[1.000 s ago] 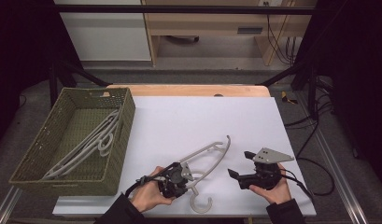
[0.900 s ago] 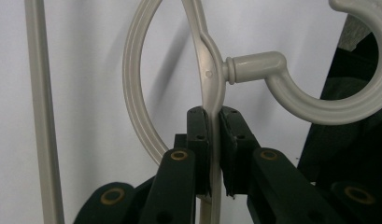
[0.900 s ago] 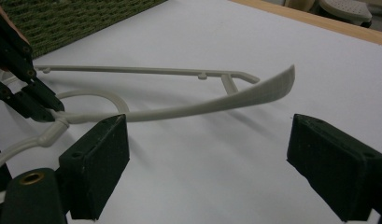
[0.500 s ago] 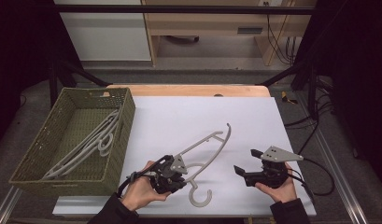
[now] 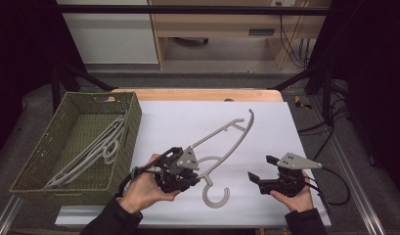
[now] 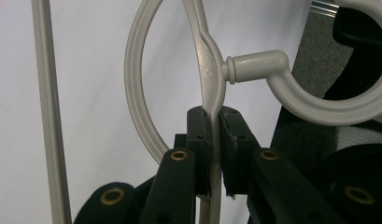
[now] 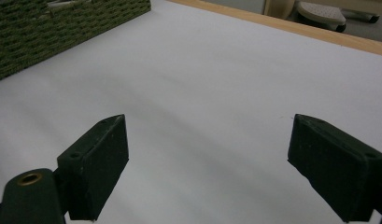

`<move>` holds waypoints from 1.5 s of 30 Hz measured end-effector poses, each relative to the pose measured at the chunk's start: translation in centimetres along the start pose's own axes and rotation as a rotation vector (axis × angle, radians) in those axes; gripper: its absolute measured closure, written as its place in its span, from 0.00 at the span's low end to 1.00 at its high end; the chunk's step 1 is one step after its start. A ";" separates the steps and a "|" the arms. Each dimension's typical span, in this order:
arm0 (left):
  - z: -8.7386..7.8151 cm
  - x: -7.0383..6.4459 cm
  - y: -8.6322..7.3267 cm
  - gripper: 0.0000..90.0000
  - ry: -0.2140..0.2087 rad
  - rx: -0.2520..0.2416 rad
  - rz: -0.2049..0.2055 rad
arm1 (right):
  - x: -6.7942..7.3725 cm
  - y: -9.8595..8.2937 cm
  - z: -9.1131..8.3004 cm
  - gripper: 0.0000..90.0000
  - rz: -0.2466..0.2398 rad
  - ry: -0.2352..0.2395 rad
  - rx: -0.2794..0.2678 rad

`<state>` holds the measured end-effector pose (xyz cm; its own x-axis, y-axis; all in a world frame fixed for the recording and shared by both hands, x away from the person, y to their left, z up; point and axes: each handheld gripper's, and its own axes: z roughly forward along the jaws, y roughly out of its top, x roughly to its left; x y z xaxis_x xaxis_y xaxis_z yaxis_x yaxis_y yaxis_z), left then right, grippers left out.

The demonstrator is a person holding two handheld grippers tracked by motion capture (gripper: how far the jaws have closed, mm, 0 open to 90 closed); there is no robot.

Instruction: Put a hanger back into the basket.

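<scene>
Grey hanger [image 5: 222, 147]: at the first earlier picture it lay low, its hook near the front edge; now its far tip stands farther up the white table cover [image 5: 188, 117], and it looks lifted off the sheet, though the high view is too coarse to be sure.
Hook [image 5: 216, 196]: shifted rightward, now pointing toward the person.
Left gripper [image 5: 180, 171]: moved a little right and forward, carrying the hanger, jaws clamped on its neck throughout.
Right gripper [image 5: 260, 171]: drifted right and toward the front edge, then settled; jaws wide apart as before.
</scene>
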<state>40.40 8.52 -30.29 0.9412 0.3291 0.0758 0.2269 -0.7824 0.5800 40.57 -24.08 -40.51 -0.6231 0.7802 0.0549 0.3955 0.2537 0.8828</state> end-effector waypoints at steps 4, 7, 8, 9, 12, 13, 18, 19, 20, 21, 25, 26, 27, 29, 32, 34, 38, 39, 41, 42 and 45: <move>-1.9 0.9 0.5 0.92 0.022 -0.025 -0.011 | 0.0 0.1 -0.1 0.11 0.010 -0.006 -0.016; -3.2 1.8 0.5 0.92 0.034 -0.034 -0.023 | -0.1 0.1 -0.2 0.09 0.005 -0.015 -0.028; -3.8 2.2 0.4 0.92 0.038 -0.027 -0.023 | -0.1 0.1 -0.2 0.08 0.006 -0.016 -0.030; -4.2 2.5 0.3 0.92 0.046 -0.029 -0.030 | -0.2 0.1 -0.2 0.08 0.007 -0.021 -0.034; -5.7 3.5 0.0 0.92 0.065 -0.036 -0.053 | -0.1 0.1 -0.2 0.06 0.018 -0.027 -0.036; -6.4 3.9 -0.2 0.93 0.067 -0.050 -0.071 | -0.1 0.1 -0.2 0.06 0.018 -0.030 -0.035; -9.0 5.5 -0.9 0.92 0.086 -0.069 -0.105 | -0.2 0.1 -0.2 0.05 0.015 -0.035 -0.040; -9.4 5.8 -1.1 0.92 0.088 -0.076 -0.115 | -0.2 0.1 -0.2 0.05 0.014 -0.035 -0.041; -10.0 6.1 -1.3 0.92 0.092 -0.079 -0.117 | -0.2 0.1 -0.2 0.05 0.012 -0.037 -0.038; -10.4 6.5 -1.6 0.92 0.093 -0.084 -0.127 | -0.2 0.1 -0.1 0.04 0.017 -0.039 -0.037; -11.9 7.8 -2.9 0.92 0.116 -0.079 -0.151 | -0.2 0.1 -0.1 0.04 0.021 -0.042 -0.036; -12.1 8.1 -3.3 0.92 0.114 -0.076 -0.156 | -0.2 0.1 -0.1 0.04 0.017 -0.044 -0.034; -12.3 8.4 -3.7 0.92 0.117 -0.071 -0.158 | -0.2 0.1 -0.1 0.04 0.016 -0.042 -0.032; -12.5 8.8 -4.4 0.92 0.123 -0.068 -0.170 | -0.2 0.1 -0.1 0.04 0.012 -0.042 -0.036; -12.8 9.7 -5.7 0.92 0.130 -0.059 -0.196 | -0.2 0.0 0.0 0.04 0.013 -0.042 -0.029; -13.0 10.2 -6.3 0.92 0.137 -0.052 -0.211 | -0.1 0.0 0.0 0.04 0.013 -0.042 -0.027; -13.5 11.3 -7.9 0.92 0.144 -0.029 -0.236 | -0.1 0.0 0.1 0.05 0.014 -0.035 -0.024; -13.5 11.5 -8.2 0.92 0.148 -0.026 -0.244 | -0.1 0.0 0.1 0.05 0.014 -0.034 -0.023; -13.6 12.0 -9.1 0.92 0.152 -0.015 -0.259 | -0.1 0.0 0.1 0.05 0.012 -0.036 -0.020; -13.6 12.3 -9.6 0.92 0.152 -0.007 -0.268 | -0.1 0.0 0.1 0.05 0.012 -0.036 -0.019; -13.6 12.9 -10.8 0.92 0.153 0.020 -0.280 | -0.1 0.0 0.1 0.05 0.006 -0.035 -0.019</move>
<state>46.74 28.41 -24.57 0.7934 0.6075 0.0375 0.4780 -0.6601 0.5795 40.73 -24.09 -40.59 -0.5964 0.8015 0.0444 0.3862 0.2380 0.8912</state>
